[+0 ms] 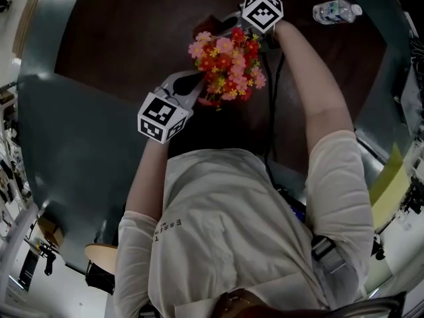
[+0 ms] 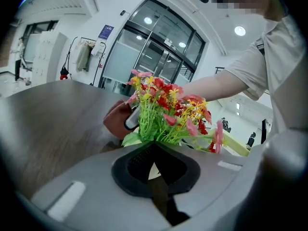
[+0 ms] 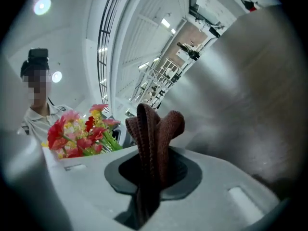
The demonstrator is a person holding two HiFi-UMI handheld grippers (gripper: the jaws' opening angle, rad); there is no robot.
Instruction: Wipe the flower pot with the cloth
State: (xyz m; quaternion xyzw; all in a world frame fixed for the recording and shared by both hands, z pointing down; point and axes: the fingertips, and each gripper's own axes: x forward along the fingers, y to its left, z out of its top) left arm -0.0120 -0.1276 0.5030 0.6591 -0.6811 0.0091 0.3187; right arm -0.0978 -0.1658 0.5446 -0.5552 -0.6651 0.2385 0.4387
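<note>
A bunch of red, pink and yellow artificial flowers stands on the dark table; the pot under it is almost wholly hidden. My left gripper reaches in at the flowers' base from the near left and is shut, with a pale sliver of the pot's rim between its jaws. My right gripper sits at the far side of the flowers, shut on a reddish-brown knitted cloth. In the left gripper view the cloth shows to the left of the flowers, close to them.
A clear water bottle lies at the table's far right. A black cable runs along the right arm toward the person's body. Grey floor surrounds the table's left side.
</note>
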